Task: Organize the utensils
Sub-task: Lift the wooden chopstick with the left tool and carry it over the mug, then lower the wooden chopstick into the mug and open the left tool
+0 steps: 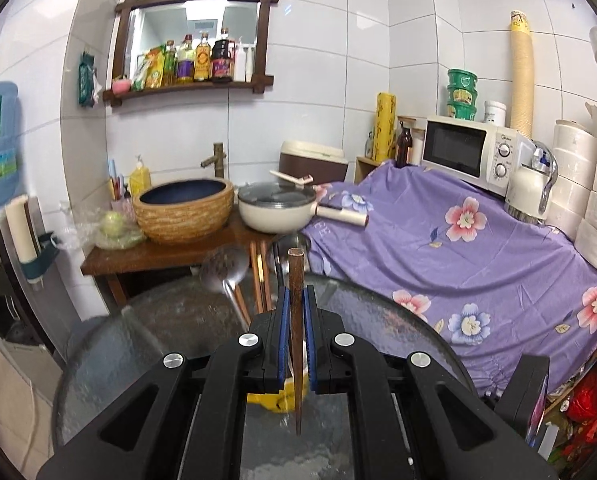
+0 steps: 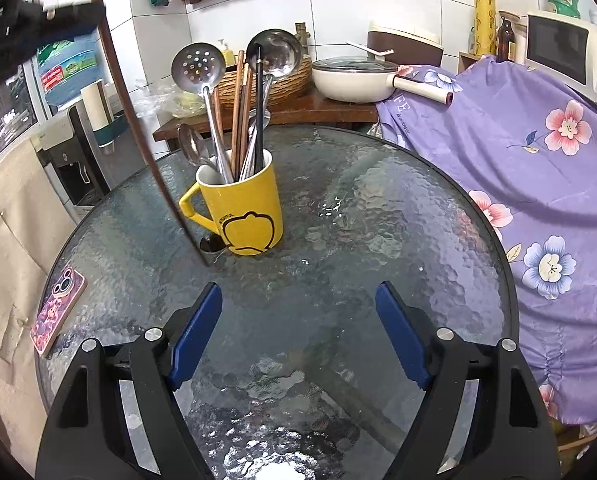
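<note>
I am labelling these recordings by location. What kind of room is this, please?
Most likely a small home kitchen or pantry corner. A microwave stands on a cloth-covered surface, sauce bottles line a wall shelf, and a lidded pan sits beside a basin with a tap.

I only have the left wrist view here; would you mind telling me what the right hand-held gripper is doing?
Observer: The right hand-held gripper is open and empty above the glass table.
Operator: Thank you. Is anything lying on the table that I cannot see?
Observer: Yes, a phone lies near the table's left edge.
Operator: And where does my chopstick's lower tip sit?
Observer: The chopstick slants down, its tip just left of the yellow mug.
</note>
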The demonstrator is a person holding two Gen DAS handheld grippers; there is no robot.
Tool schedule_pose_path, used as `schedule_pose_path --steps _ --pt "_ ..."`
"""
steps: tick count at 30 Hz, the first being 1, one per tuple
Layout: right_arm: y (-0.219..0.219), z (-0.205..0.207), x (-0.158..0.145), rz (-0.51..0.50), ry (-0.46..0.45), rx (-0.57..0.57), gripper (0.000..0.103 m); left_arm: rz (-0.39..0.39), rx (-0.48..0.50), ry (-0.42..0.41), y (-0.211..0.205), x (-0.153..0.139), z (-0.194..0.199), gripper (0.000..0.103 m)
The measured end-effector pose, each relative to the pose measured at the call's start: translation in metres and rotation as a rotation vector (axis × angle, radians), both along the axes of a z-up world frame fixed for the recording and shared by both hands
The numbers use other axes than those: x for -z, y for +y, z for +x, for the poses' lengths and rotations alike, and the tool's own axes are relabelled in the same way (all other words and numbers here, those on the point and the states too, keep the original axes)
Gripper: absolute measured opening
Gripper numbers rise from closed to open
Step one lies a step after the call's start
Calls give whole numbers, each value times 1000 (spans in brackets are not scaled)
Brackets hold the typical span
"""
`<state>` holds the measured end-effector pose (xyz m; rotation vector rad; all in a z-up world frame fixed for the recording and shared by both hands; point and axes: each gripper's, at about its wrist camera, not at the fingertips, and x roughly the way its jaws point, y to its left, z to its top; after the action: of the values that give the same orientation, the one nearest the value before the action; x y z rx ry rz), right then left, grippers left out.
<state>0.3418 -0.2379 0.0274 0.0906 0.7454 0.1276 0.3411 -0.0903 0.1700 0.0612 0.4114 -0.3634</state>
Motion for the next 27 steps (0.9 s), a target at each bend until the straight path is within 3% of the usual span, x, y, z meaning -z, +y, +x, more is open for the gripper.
schedule_pose_path --steps 11,20,27 --pt "-2 10 -1 -8 6 3 79 44 -56 -70 -13 -33 31 7" --pt "-1 15 -3 -22 0 -4 79 12 -87 -30 -14 -19 65 7" --pt "-4 20 -1 -17 8 0 79 5 -99 42 -9 13 84 7"
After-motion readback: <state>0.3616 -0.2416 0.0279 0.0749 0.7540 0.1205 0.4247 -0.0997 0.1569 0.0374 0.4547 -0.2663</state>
